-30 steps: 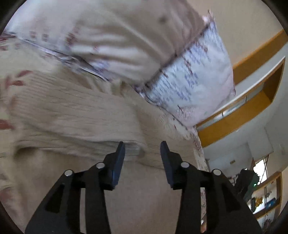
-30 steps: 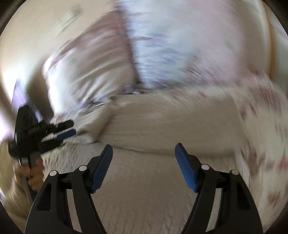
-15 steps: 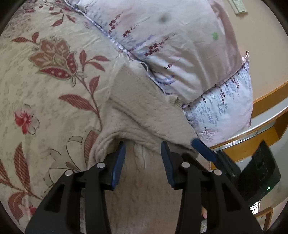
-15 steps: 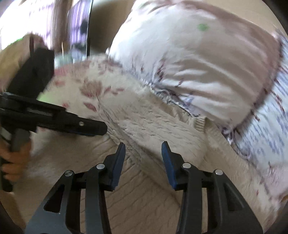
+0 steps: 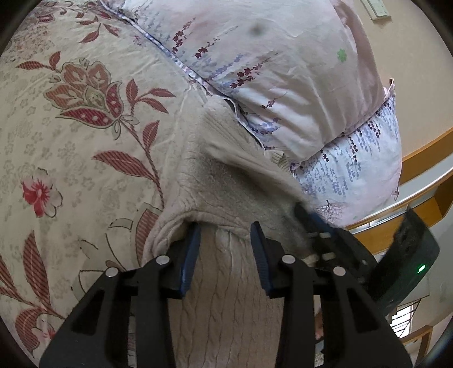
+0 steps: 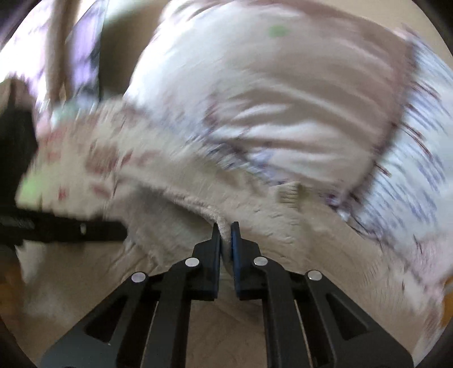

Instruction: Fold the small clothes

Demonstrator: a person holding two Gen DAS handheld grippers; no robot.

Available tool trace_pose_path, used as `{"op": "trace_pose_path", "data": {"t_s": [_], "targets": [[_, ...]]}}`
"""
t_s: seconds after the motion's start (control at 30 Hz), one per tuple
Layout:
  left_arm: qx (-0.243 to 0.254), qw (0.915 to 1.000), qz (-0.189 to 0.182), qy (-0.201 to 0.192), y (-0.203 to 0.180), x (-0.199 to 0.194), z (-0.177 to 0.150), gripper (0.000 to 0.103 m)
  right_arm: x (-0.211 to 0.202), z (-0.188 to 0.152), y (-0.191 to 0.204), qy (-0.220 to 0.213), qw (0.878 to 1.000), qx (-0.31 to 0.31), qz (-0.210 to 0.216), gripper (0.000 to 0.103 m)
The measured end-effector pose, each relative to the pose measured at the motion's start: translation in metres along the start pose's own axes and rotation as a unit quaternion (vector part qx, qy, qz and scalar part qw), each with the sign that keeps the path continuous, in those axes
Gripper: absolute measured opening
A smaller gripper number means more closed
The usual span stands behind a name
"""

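Observation:
A cream cable-knit sweater [image 5: 226,175] lies on the flowered bedspread [image 5: 85,141], its far part folded over and pushed against the pillows. My left gripper [image 5: 225,226] sits at the folded edge with its jaws closing; knit lies between the pads, which do not visibly press on it. In the blurred right wrist view my right gripper [image 6: 225,226] is shut on a raised edge of the sweater [image 6: 269,223]. The right gripper's fingers [image 5: 308,218] show just right of the left gripper, and the left gripper's fingers [image 6: 85,228] show at the far left.
Two stacked pillows, a pink one [image 5: 283,70] above a lilac-printed one [image 5: 354,169], lie right behind the sweater. A wooden headboard shelf [image 5: 424,158] runs at the right under a beige wall with a switch plate [image 5: 379,11].
The right gripper swung toward the left one and its jaws went from wide open to shut on the sweater edge. The left gripper dropped to the folded edge and then stayed there.

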State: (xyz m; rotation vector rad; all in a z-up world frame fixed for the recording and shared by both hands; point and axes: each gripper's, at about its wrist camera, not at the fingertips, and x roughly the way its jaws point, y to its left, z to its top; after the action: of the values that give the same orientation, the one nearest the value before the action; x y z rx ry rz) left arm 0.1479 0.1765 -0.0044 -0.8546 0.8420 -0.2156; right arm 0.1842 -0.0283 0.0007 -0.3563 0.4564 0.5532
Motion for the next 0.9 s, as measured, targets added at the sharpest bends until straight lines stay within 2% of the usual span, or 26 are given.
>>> {"op": "trace_pose_path", "data": {"t_s": [0.07,0.1,0.17,0.2,0.27,0.33,0.37,0.4,0.43,0.47,0.5,0.57,0.63,0.67,0.7,0.73,0.8,0.9], "targets": [[-0.003,1.0,-0.001,0.0,0.001,0.0,0.0,0.035,-0.021,-0.004,-0.03,-0.025,0.997,0.079,-0.004,0.008],[-0.003,1.0,-0.001,0.0,0.001,0.0,0.0,0.035,-0.037,-0.013,-0.055,-0.04,0.988,0.147,-0.006,0.008],[-0.004,1.0,-0.001,0.0,0.001,0.0,-0.001,0.035,-0.058,-0.036,-0.093,-0.05,0.967,0.251,-0.012,0.008],[-0.004,1.0,-0.001,0.0,0.001,-0.001,-0.001,0.034,-0.069,-0.063,-0.12,-0.038,0.942,0.332,-0.013,0.008],[-0.005,1.0,-0.001,0.0,0.001,0.0,-0.001,0.034,-0.072,-0.1,-0.147,0.01,0.915,0.403,-0.01,0.008],[-0.005,1.0,-0.002,0.002,0.002,-0.001,-0.002,0.034,-0.075,-0.128,-0.162,0.051,0.898,0.438,-0.013,0.009],[-0.005,1.0,-0.002,0.003,0.002,-0.001,-0.002,0.034,-0.079,-0.139,-0.17,0.059,0.888,0.457,-0.008,0.013],[-0.006,1.0,-0.002,0.003,0.002,-0.001,-0.002,0.034,-0.083,-0.145,-0.176,0.06,0.88,0.471,-0.003,0.027],[-0.006,1.0,-0.002,0.003,0.002,-0.001,-0.002,0.035,-0.09,-0.15,-0.182,0.053,0.872,0.487,0.002,0.036],[-0.006,1.0,-0.001,0.002,0.002,-0.001,-0.002,0.035,-0.099,-0.152,-0.19,0.036,0.866,0.499,-0.001,0.05],[-0.006,1.0,-0.001,0.002,0.002,-0.001,-0.002,0.035,-0.104,-0.152,-0.193,0.027,0.866,0.499,-0.009,0.052],[-0.005,1.0,-0.001,0.001,0.002,-0.001,-0.002,0.035,-0.111,-0.148,-0.197,0.015,0.873,0.487,-0.027,0.052],[-0.004,1.0,-0.001,0.002,0.002,-0.001,-0.002,0.035,-0.11,-0.148,-0.201,0.011,0.869,0.494,-0.028,0.052],[-0.005,1.0,-0.001,0.002,0.002,-0.001,-0.002,0.035,-0.107,-0.15,-0.204,0.014,0.863,0.504,-0.031,0.052],[-0.006,1.0,-0.001,0.002,0.002,0.0,-0.002,0.035,-0.102,-0.154,-0.211,0.017,0.85,0.526,-0.029,0.051],[-0.007,1.0,-0.001,0.003,0.002,-0.001,-0.002,0.035,-0.099,-0.157,-0.216,0.018,0.843,0.537,-0.024,0.051],[-0.005,1.0,-0.001,0.002,0.001,0.0,-0.002,0.035,-0.087,-0.165,-0.227,0.024,0.823,0.567,-0.016,0.045],[-0.006,1.0,-0.001,0.002,0.001,0.0,-0.002,0.035,-0.07,-0.172,-0.237,0.024,0.807,0.589,-0.001,0.038]]}}
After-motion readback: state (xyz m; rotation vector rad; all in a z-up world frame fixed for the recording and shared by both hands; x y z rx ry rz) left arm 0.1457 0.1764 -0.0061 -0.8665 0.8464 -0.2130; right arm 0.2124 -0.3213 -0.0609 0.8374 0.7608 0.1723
